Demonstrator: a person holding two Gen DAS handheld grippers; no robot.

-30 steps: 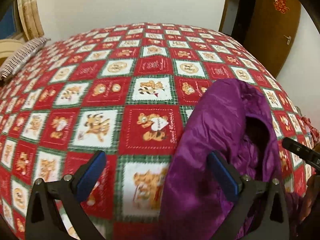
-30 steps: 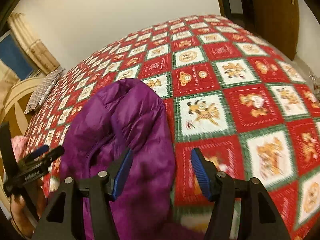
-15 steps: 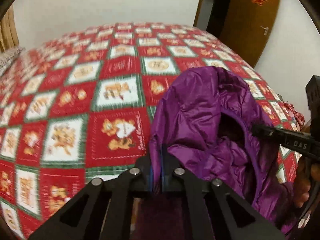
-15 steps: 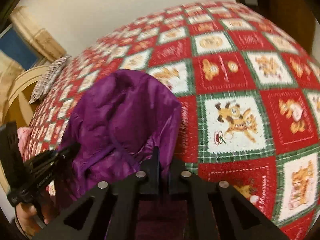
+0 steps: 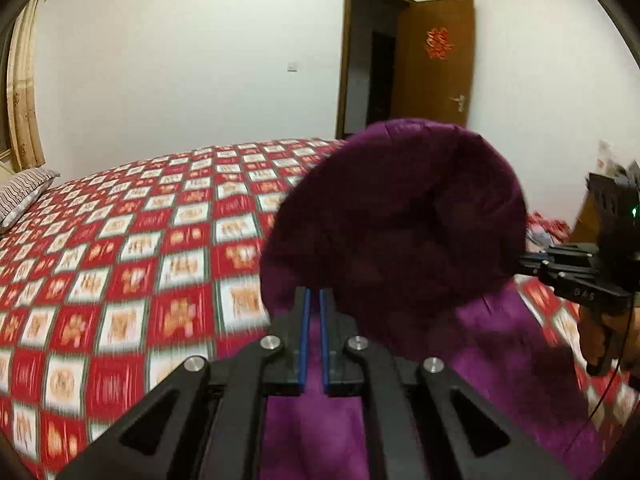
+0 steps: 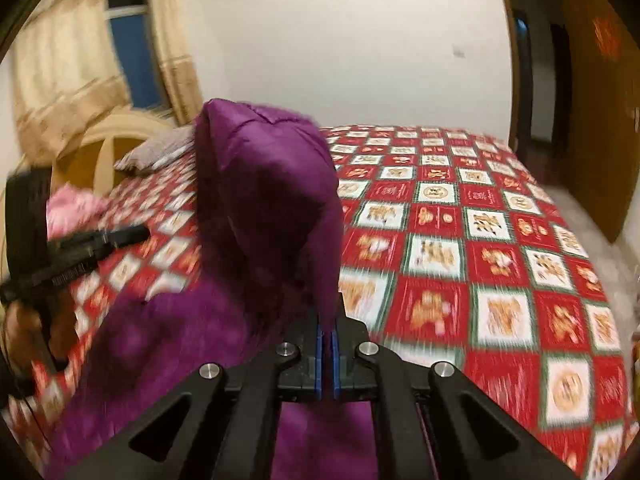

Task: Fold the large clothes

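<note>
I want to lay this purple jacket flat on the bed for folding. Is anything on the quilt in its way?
Nothing visible is. Both grippers, left and right, are shut on the purple jacket. The red patterned quilt beyond it is bare; the striped pillow sits at the far headboard end and a pink item near that edge.

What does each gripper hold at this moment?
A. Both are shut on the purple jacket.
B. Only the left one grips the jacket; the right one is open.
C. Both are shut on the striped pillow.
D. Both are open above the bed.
A: the left gripper and the right gripper each have purple jacket fabric pinched between closed blue pads, lifted above the bed.
</note>
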